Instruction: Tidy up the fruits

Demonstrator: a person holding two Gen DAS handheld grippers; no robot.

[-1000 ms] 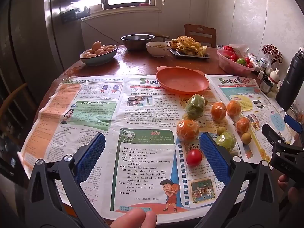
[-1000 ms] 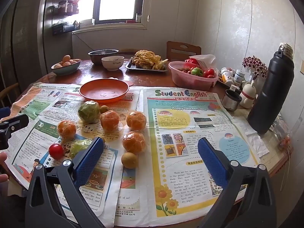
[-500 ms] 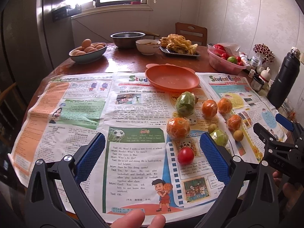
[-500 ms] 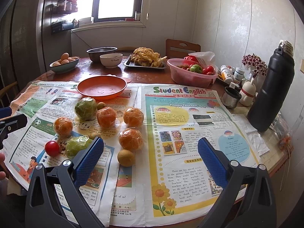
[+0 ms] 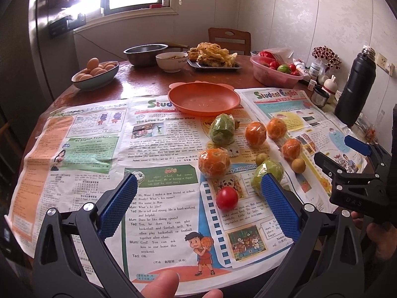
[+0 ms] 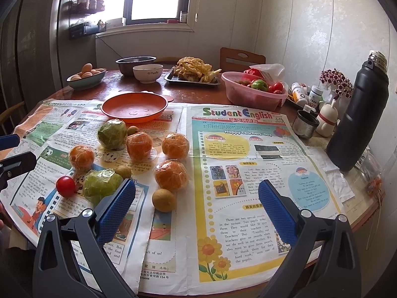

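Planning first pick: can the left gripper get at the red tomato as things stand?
Probably yes. The left gripper is open, the red tomato lies between its fingers' lines, nothing in front; the wrapped green fruit sits close beside.

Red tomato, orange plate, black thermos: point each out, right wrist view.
red tomato [image 6: 65, 186]: right wrist view, centre of its front face.
orange plate [image 6: 134, 110]: right wrist view, bare inner floor.
black thermos [image 6: 358, 124]: right wrist view, middle of the body.
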